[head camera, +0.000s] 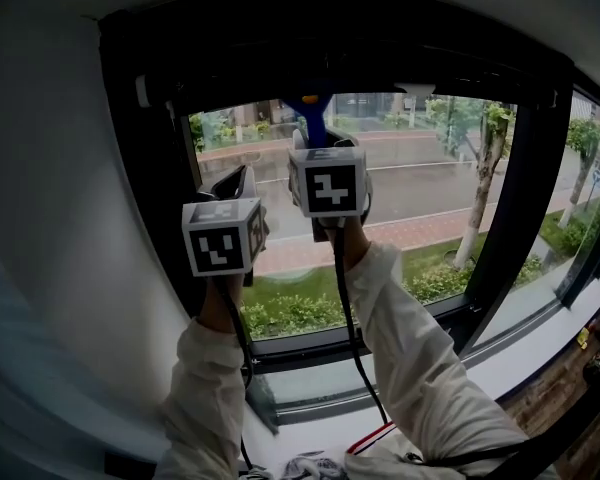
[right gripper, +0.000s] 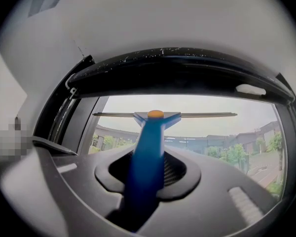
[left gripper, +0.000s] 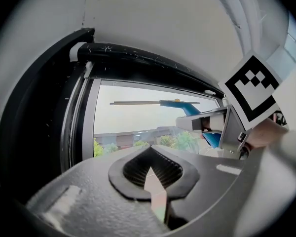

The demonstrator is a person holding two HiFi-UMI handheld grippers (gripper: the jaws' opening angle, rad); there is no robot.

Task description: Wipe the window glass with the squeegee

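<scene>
– Pale sleeves [head camera: 410, 368] sit nearest the head camera, both arms raised at the window. Geometry?
– Big to small: clear window glass [head camera: 420, 183] in a black window frame [head camera: 320, 58]. Right gripper [right gripper: 149, 174] is clamped on the handle of the blue plastic squeegee [right gripper: 148, 142]. The handle runs straight out along the jaws toward the pane.
– Blade axis?
– Thin grey blade [right gripper: 207, 115] lies left-right, square to the handle, high on the glass just under the frame's top rail. So the working edge is up and far from the right gripper. My read: next stroke is a pull down.
– Left side?
– Left gripper [left gripper: 153, 184] is just left of the right one, a bit lower and nearer. Jaws drawn together bar a thin slit, nothing between them. It's off the squeegee, so the right arm is the one placed for the stroke.
– Margins?
– Blade's left end is near the frame's left side but apart from it. Small orange button [right gripper: 155, 114] marks where handle meets blade.
– Blind spots?
– Can't tell if the blade edge touches the glass, since no view shows it edge-on. Head view hides the blade behind the right gripper's marker cube [head camera: 328, 183] and the dark rail, and only a blue stub shows. Handle's rear end is lost between the jaws.
</scene>
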